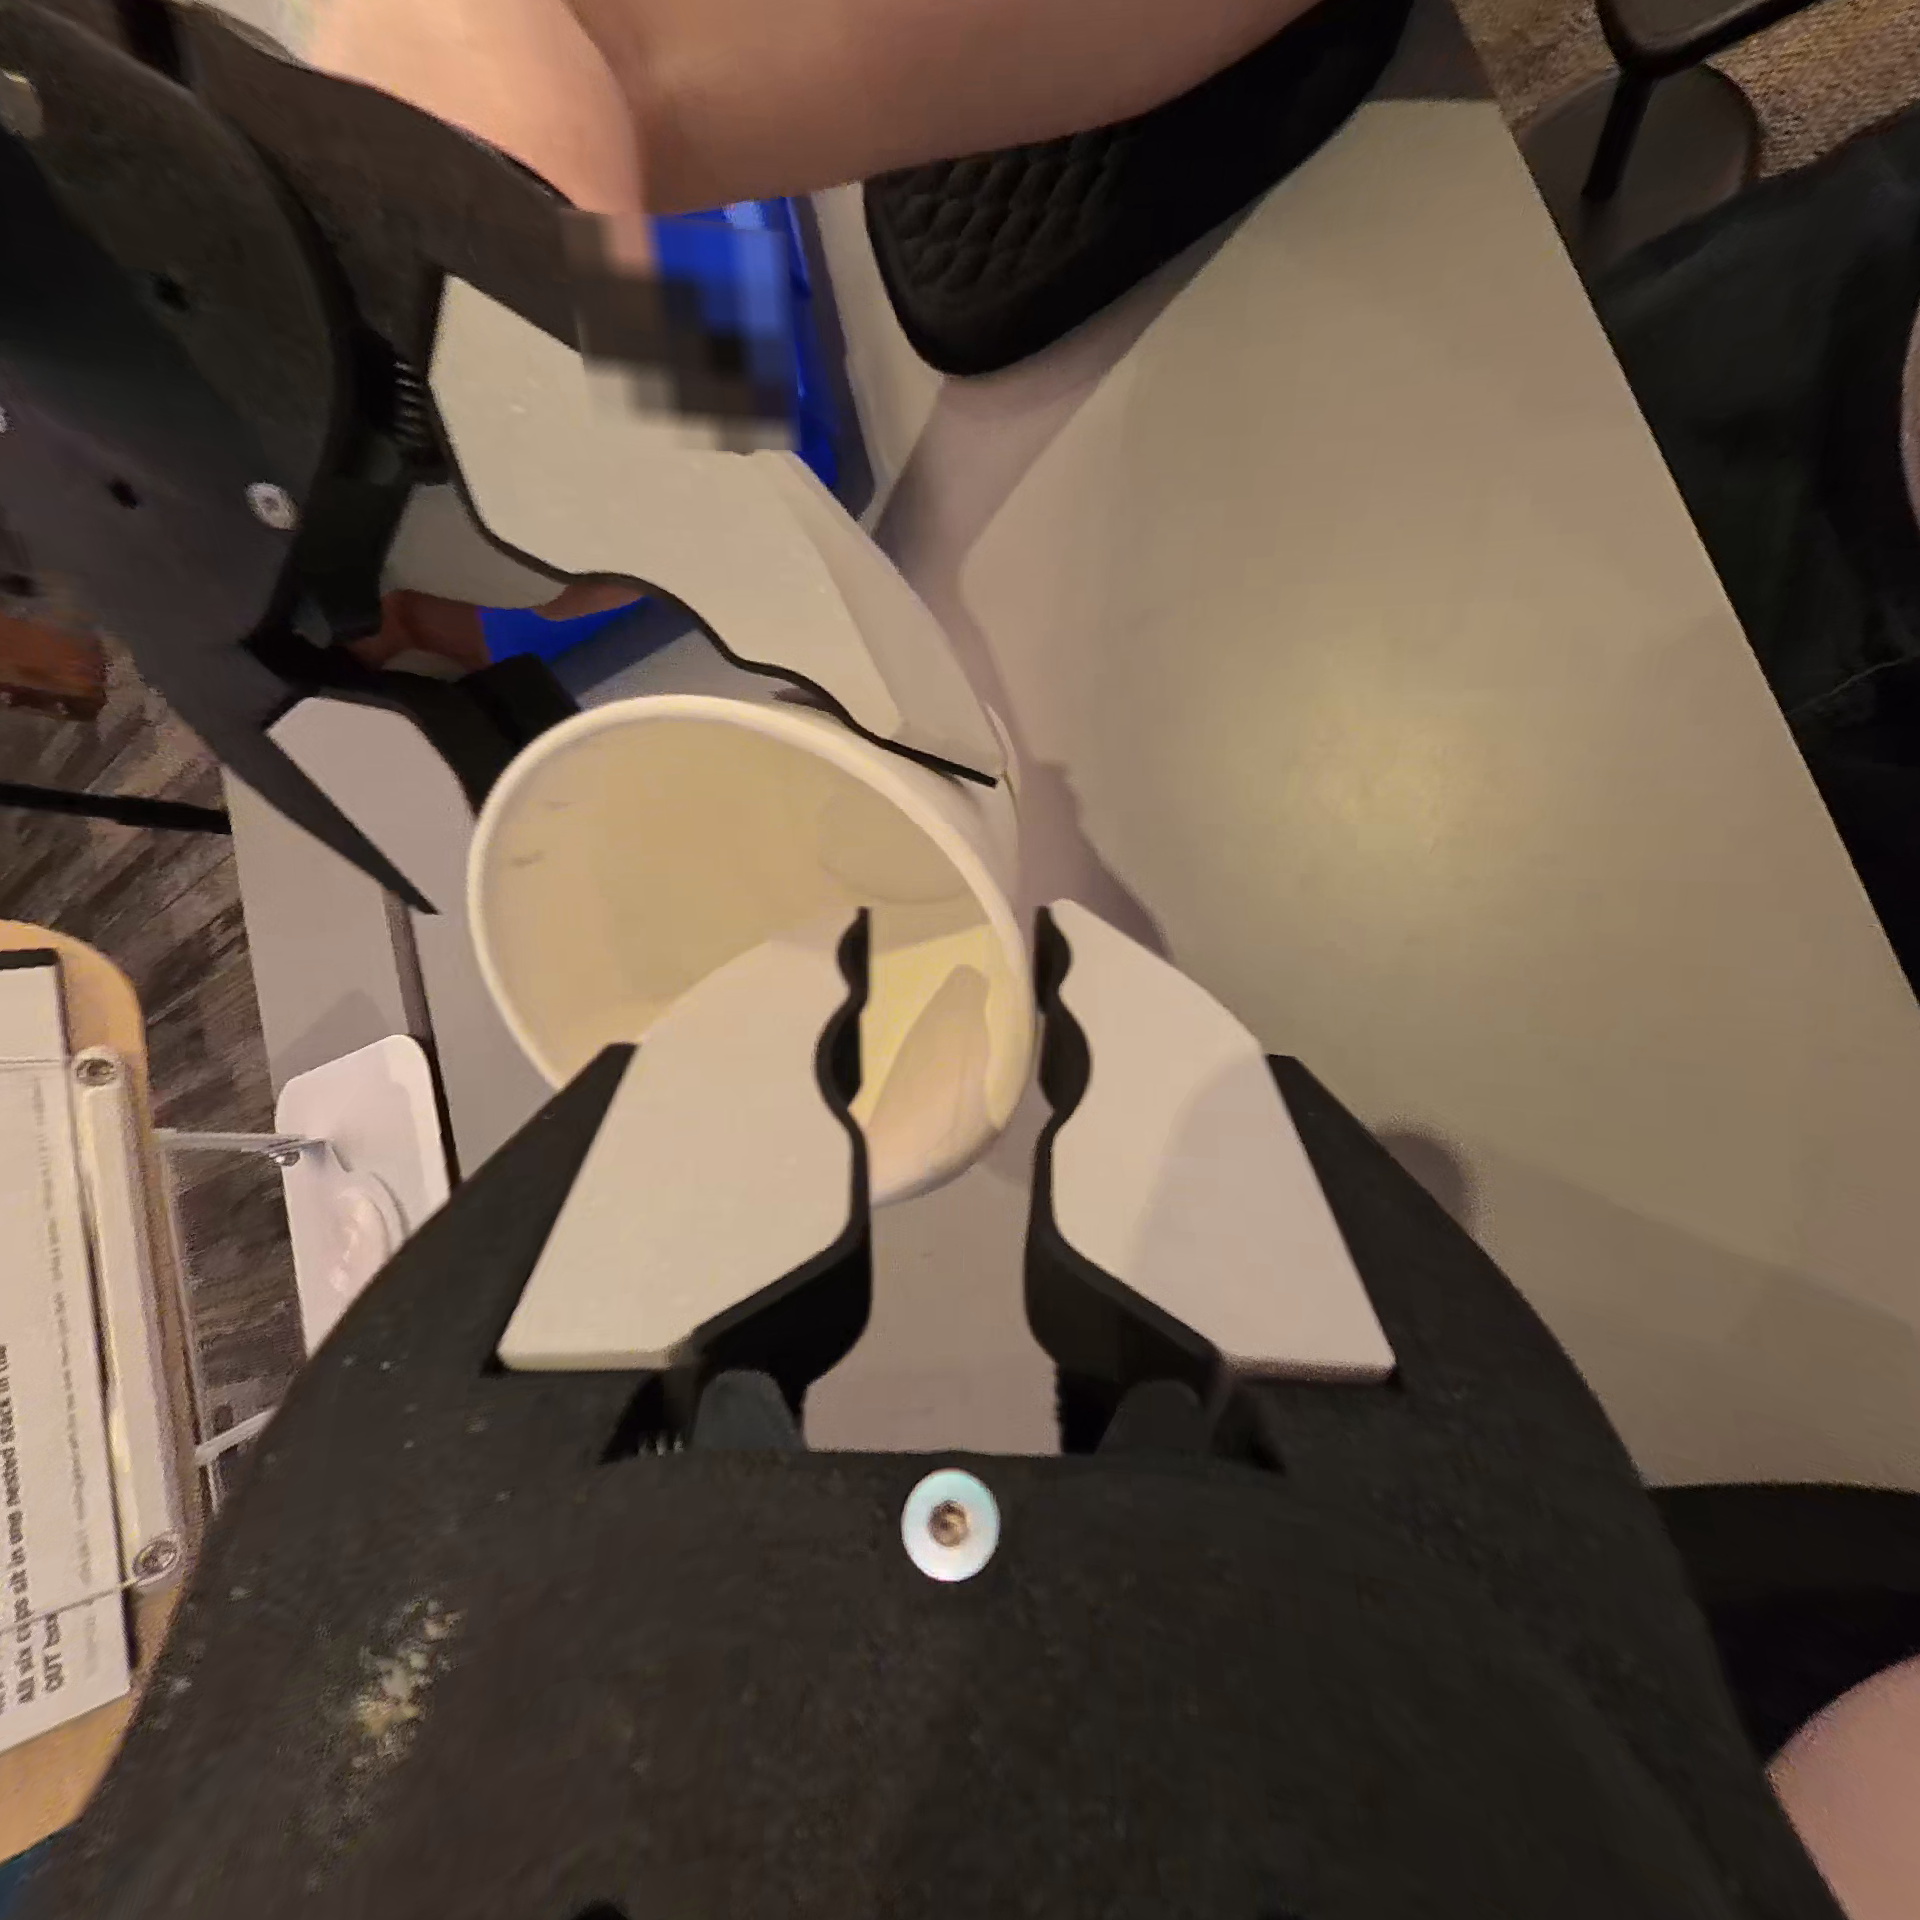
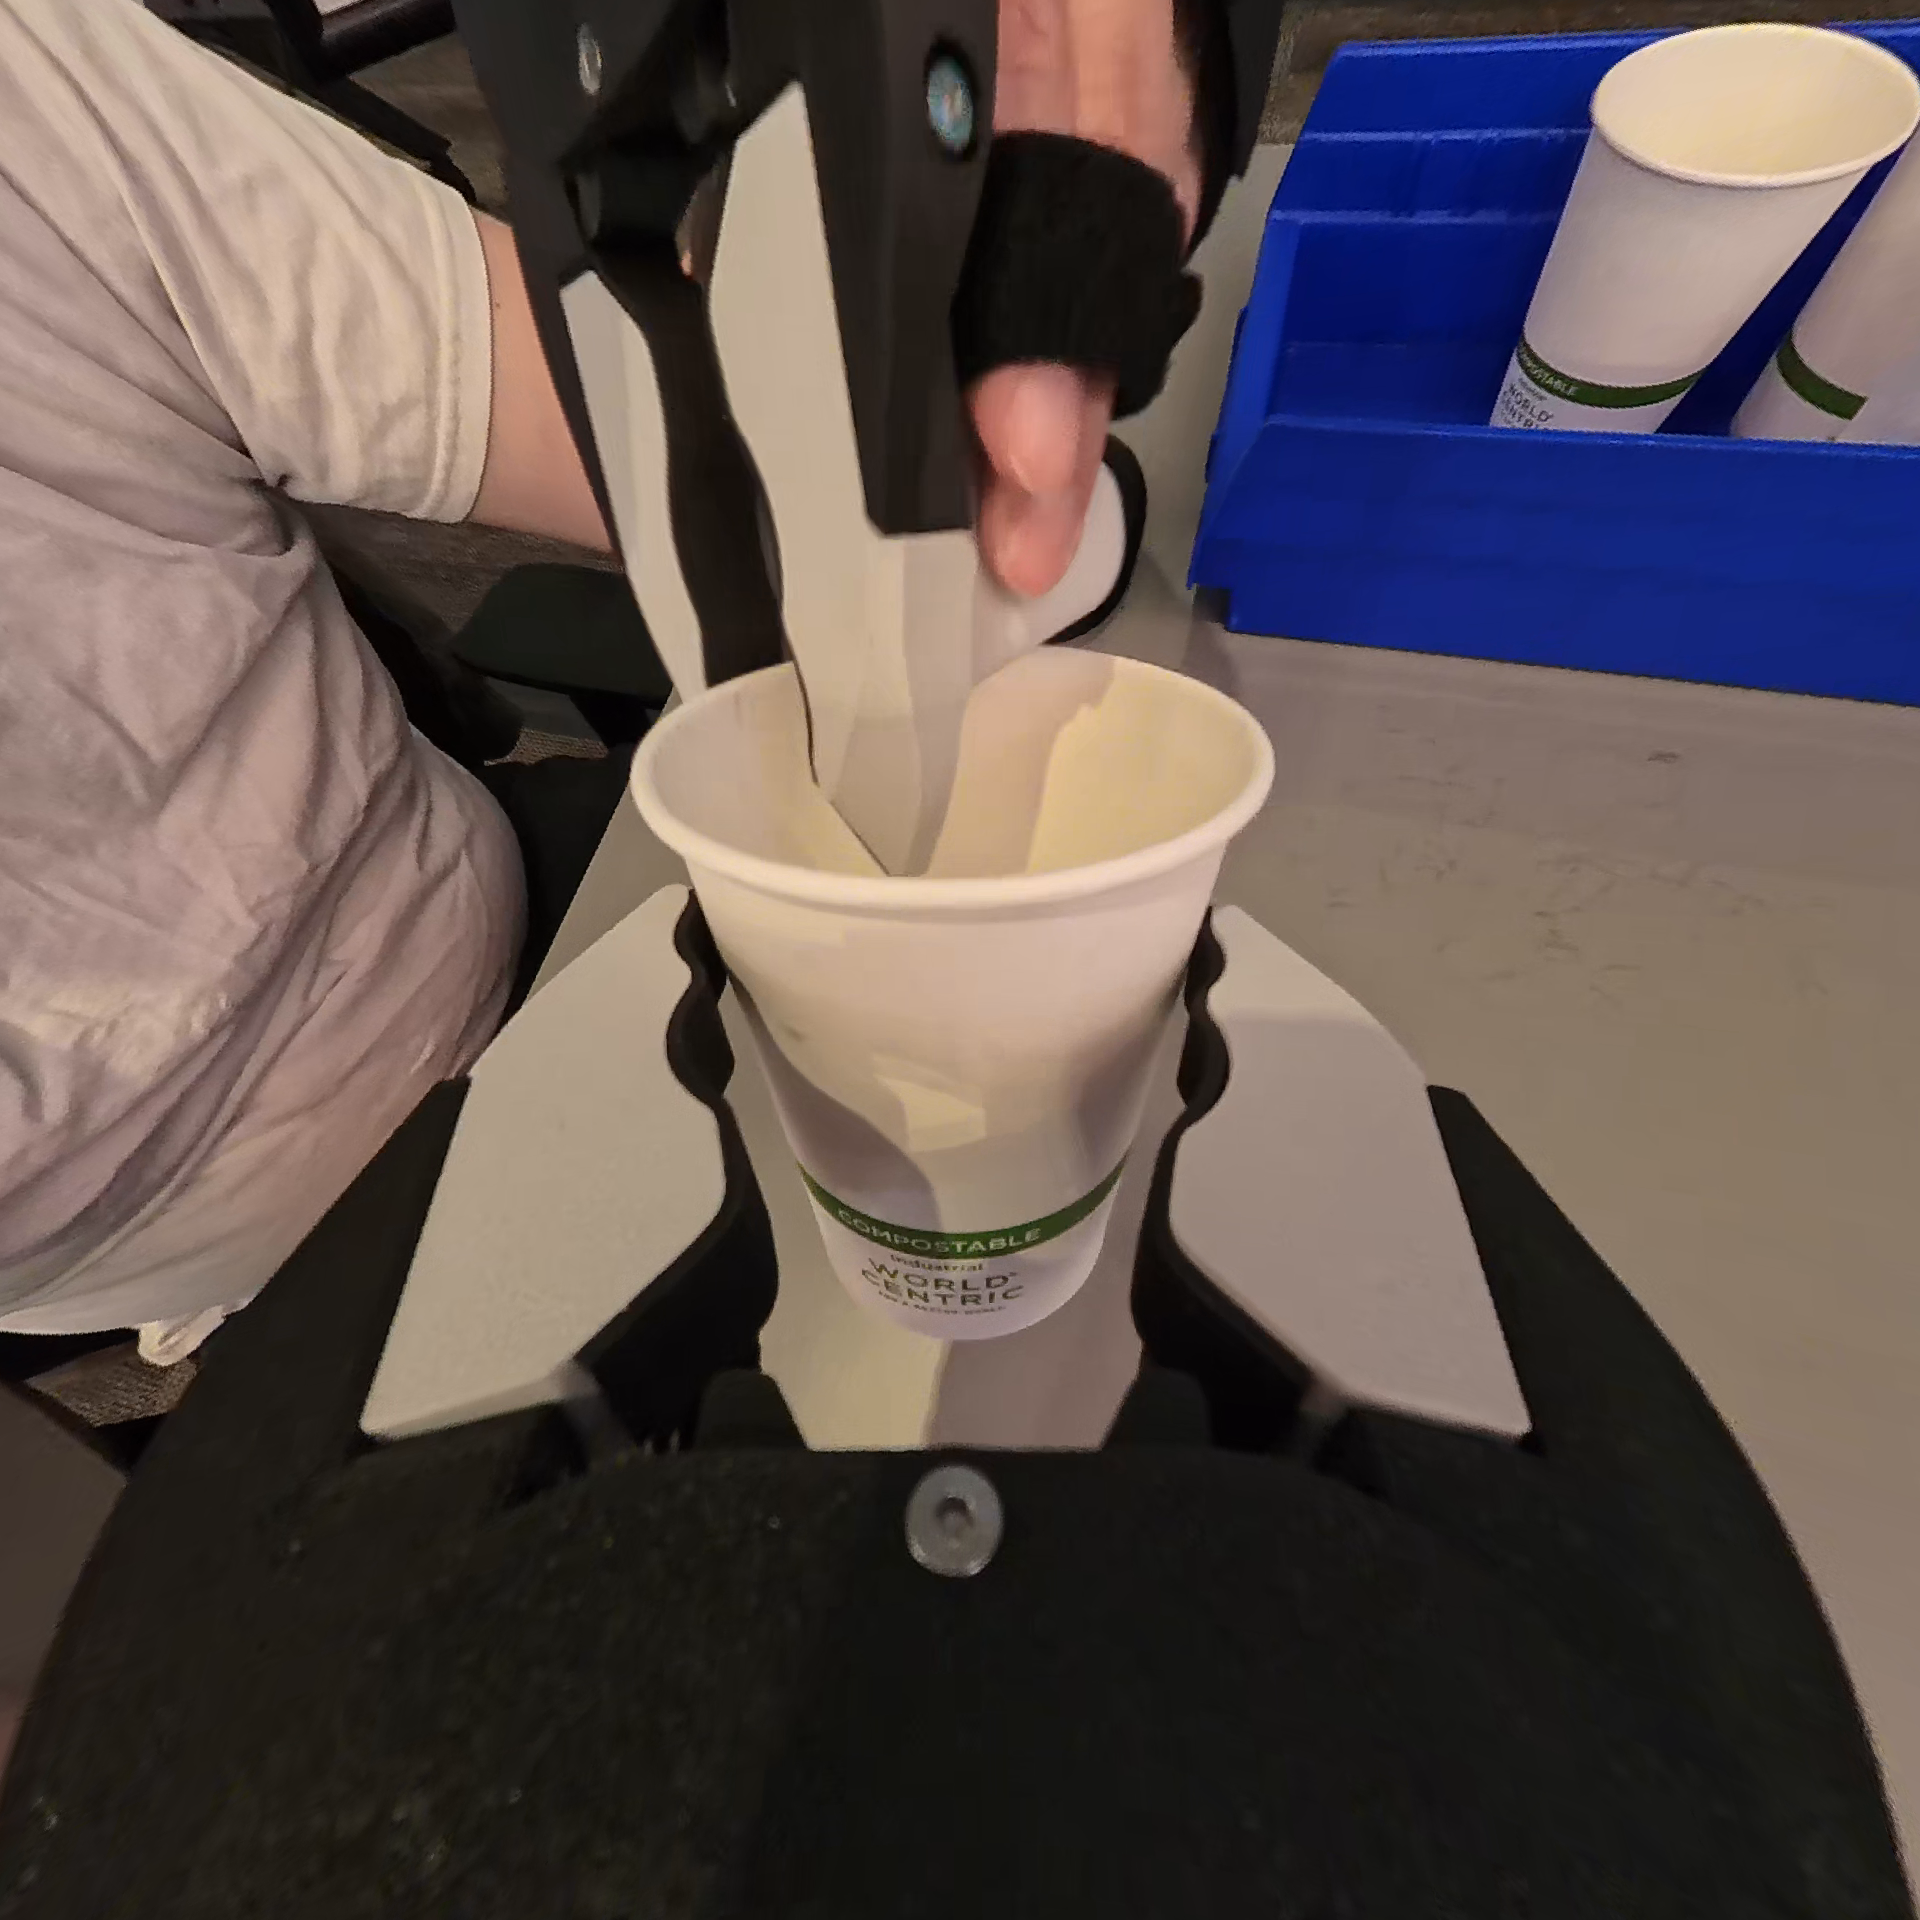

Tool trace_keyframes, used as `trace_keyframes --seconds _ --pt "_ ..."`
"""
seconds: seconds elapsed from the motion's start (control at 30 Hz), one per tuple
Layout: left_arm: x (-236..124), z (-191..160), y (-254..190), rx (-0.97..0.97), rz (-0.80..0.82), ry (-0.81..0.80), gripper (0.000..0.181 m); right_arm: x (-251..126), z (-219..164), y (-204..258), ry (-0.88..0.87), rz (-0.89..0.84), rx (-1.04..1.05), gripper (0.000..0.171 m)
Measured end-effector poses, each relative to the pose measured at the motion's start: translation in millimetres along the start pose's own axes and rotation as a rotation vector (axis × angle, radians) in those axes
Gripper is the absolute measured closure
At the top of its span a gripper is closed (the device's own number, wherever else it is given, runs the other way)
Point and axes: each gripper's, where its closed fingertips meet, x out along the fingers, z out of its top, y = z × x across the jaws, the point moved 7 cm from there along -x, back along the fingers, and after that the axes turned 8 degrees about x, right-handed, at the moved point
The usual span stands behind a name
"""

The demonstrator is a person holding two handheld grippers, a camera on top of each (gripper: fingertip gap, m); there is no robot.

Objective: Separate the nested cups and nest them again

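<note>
A white paper cup (image 2: 956, 1039) with a green band is gripped at mid-height by my right gripper (image 2: 948, 914), upright above the grey table (image 2: 1558, 935). My left gripper (image 2: 914, 790) comes down from above, one finger inside the cup's mouth and the other behind its far wall. In the left wrist view the cup (image 1: 675, 914) shows its open mouth. The left gripper (image 1: 951, 920) straddles the near rim with a narrow gap, not pinching the wall. The right gripper (image 1: 707, 840) holds the cup from the upper left. How many cups are nested inside is not visible.
A blue bin (image 2: 1507, 540) at the back right holds more white cups (image 2: 1704, 229), lying tilted. A person in a grey shirt (image 2: 208, 727) sits at the left. A black mesh chair (image 1: 1039, 239) stands beyond the table (image 1: 1403, 727).
</note>
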Motion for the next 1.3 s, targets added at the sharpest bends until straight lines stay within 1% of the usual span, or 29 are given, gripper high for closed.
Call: trace_keyframes --seconds 0.03,0.17,0.23,0.3,0.33,0.4,0.43,0.5,0.53,0.57,0.6,0.63,0.67,0.77,0.9,1.03,1.3 --pt "-2 -1 2 -0.007 0.021 -0.005 0.141 0 0 -1 -0.003 -0.002 0.004 0.086" --pt "-23 -5 12 -0.036 0.15 -0.022 0.119 -6 -1 -8 -0.031 -0.029 0.023 0.087" --pt "-41 -7 16 -0.077 0.219 -0.058 0.116 -18 -1 -14 -0.071 -0.06 0.039 0.087" --pt "-58 -11 19 -0.132 0.274 -0.093 0.12 -42 -2 -20 -0.116 -0.129 0.056 0.087" --pt "-63 -14 20 -0.153 0.292 -0.098 0.124 -60 -3 -23 -0.15 -0.182 0.061 0.087" --pt "-69 -17 22 -0.169 0.324 -0.094 0.124 -111 -8 -29 -0.271 -0.354 0.093 0.087" --pt "-69 -18 23 -0.169 0.331 -0.088 0.124 -142 -15 -35 -0.344 -0.503 0.132 0.087" --pt "-67 -17 22 -0.158 0.332 -0.073 0.124 -209 -40 -45 -0.504 -0.865 0.202 0.087" --pt "-64 -16 22 -0.149 0.33 -0.063 0.124 -237 -56 -48 -0.597 -0.992 0.248 0.087" --pt "-62 -16 22 -0.142 0.327 -0.053 0.124 -257 -72 -49 -0.691 -1.06 0.28 0.087" --pt "-59 -15 22 -0.135 0.32 -0.044 0.123 -271 -86 -51 -0.785 -1.083 0.293 0.087" --pt "-56 -15 22 -0.131 0.313 -0.037 0.123 -280 -99 -55 -0.839 -1.093 0.325 0.088" --pt "-53 -15 22 -0.129 0.307 -0.03 0.123 -284 -112 -60 -0.853 -1.113 0.362 0.087" --pt "-47 -15 23 -0.128 0.299 -0.007 0.123 -291 -139 -75 -0.865 -1.227 0.388 0.087" --pt "-41 -16 23 -0.119 0.289 0.018 0.124 -286 -162 -90 -0.821 -1.247 0.464 0.087" --pt "-41 -16 24 -0.123 0.29 0.02 0.123 -281 -173 -97 -0.722 -1.251 0.51 0.086" --pt "-43 -18 26 -0.13 0.309 0.03 0.122 -272 -183 -101 -0.519 -1.191 0.601 0.085"
